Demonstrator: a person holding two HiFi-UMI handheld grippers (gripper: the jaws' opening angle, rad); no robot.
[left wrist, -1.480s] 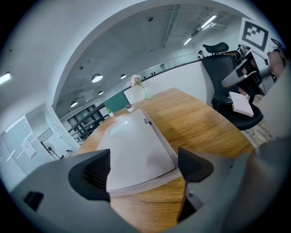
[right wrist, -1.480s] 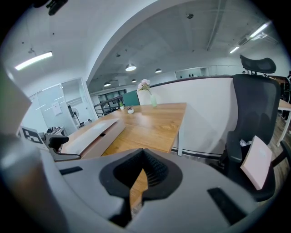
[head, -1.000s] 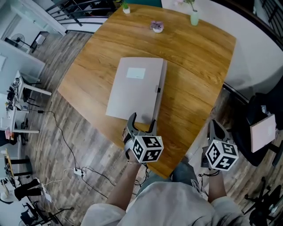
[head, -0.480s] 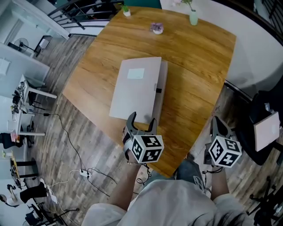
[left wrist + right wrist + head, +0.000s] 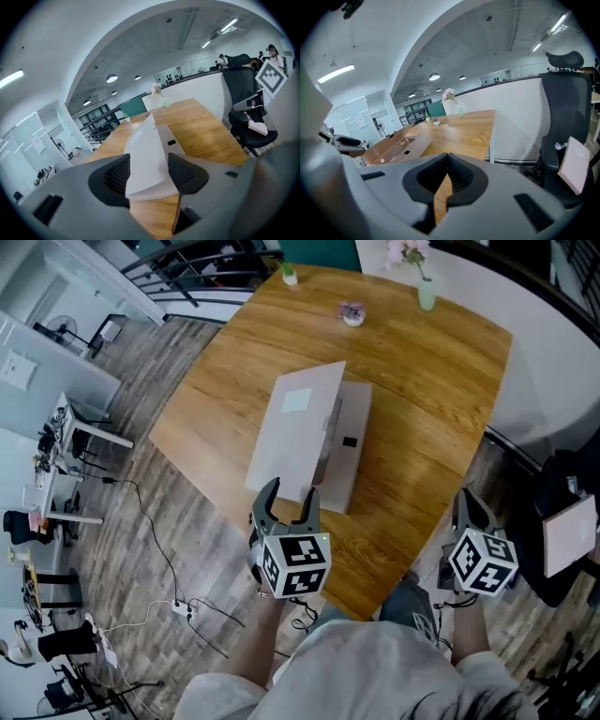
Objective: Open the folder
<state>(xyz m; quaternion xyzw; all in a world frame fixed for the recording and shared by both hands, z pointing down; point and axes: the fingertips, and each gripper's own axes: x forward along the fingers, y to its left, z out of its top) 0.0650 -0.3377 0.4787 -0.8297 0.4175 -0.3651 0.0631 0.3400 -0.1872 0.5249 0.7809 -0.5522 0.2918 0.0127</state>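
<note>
A grey folder lies on the wooden table (image 5: 427,409). Its cover (image 5: 295,432) is lifted and tilted up off the base (image 5: 352,465), hinged along the left side. My left gripper (image 5: 291,491) stands at the cover's near edge, jaws closing with that edge between the pads. In the left gripper view the raised cover (image 5: 147,150) fills the gap between the left gripper's (image 5: 147,176) pads. My right gripper (image 5: 467,501) hangs off the table's near right edge, shut and empty. In the right gripper view its pads meet at the right gripper (image 5: 447,180), with the folder (image 5: 401,145) far left.
A vase with flowers (image 5: 427,289), a small purple thing (image 5: 352,313) and a little plant pot (image 5: 289,276) stand at the table's far end. A black office chair (image 5: 562,512) with a pale pad is at the right. Cables (image 5: 178,607) lie on the floor at the left.
The folder's cover has come up from flat to tilted, rising with my left gripper at its near edge. The right gripper has stayed where it was.
</note>
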